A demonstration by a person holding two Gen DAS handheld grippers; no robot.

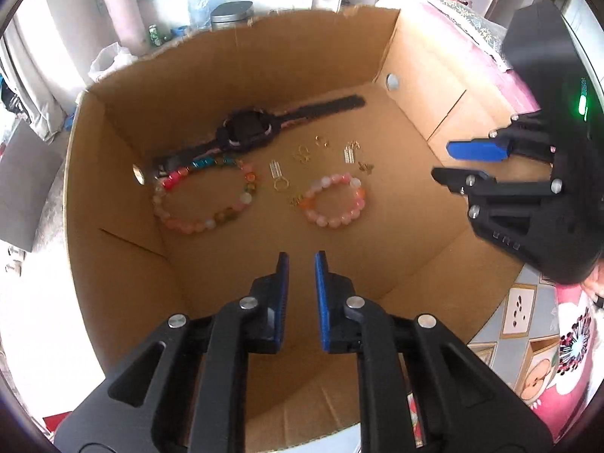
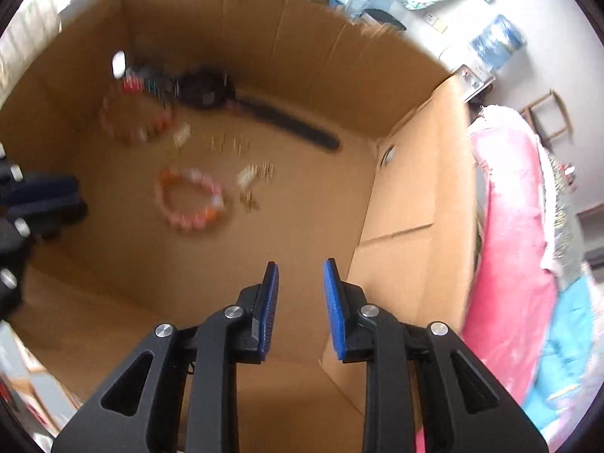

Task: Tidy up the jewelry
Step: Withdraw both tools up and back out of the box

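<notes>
Hovering over the box (image 1: 124, 173), your left gripper (image 1: 302, 260) and right gripper (image 2: 300, 266) both sit narrowly parted, empty. The bracelets (image 1: 334, 200), watch (image 1: 245, 132) and charms (image 1: 302, 154) lie crowded together (snagging a neighbour looks likely).

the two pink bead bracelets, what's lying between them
In the left wrist view, a small gold-and-clear earring lies on the box floor between them.
</notes>
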